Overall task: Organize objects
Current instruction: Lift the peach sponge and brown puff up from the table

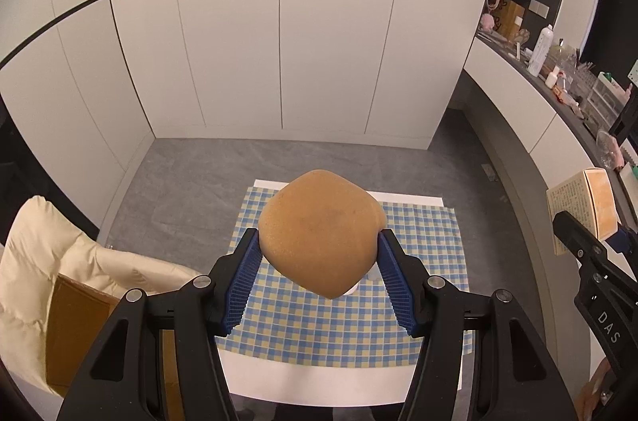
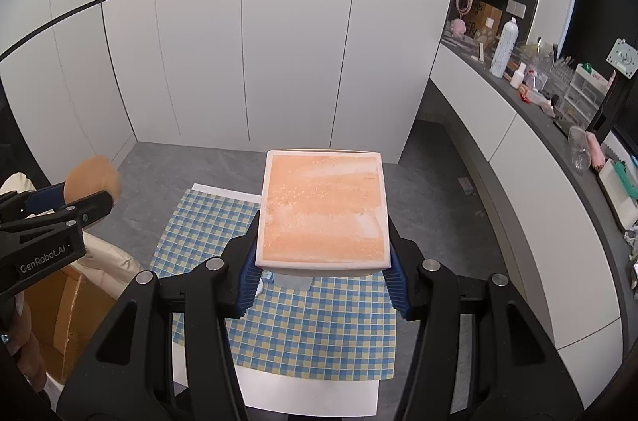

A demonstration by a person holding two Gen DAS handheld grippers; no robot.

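- The left gripper [image 1: 319, 253] is clamping its blue ribbed pads [image 1: 243, 281] on the two sides of a rounded, tan-brown sponge-like puff [image 1: 319, 233], holding it in the air above the table.
- The right gripper [image 2: 323, 267] is clenching a square white box with a peach-orange top face [image 2: 323, 209], its pads pressing the box's left and right walls; the box is sitting tilted, its top facing the camera.
- Below both grippers, a blue-and-yellow checked cloth [image 1: 319, 325] is lying on a white tabletop [image 1: 319, 381]; a small white object is peeking out from under the puff, too hidden to identify.
- In the left wrist view the box is showing at 3 o'clock; in the right wrist view the puff is showing at 9 o'clock.
- At 8 o'clock of the cloth, a cream padded jacket [image 1: 60, 253] is draping over a brown cardboard box [image 1: 75, 325].
- At 2 o'clock, a dark counter [image 2: 558, 126] is carrying bottles and clutter.
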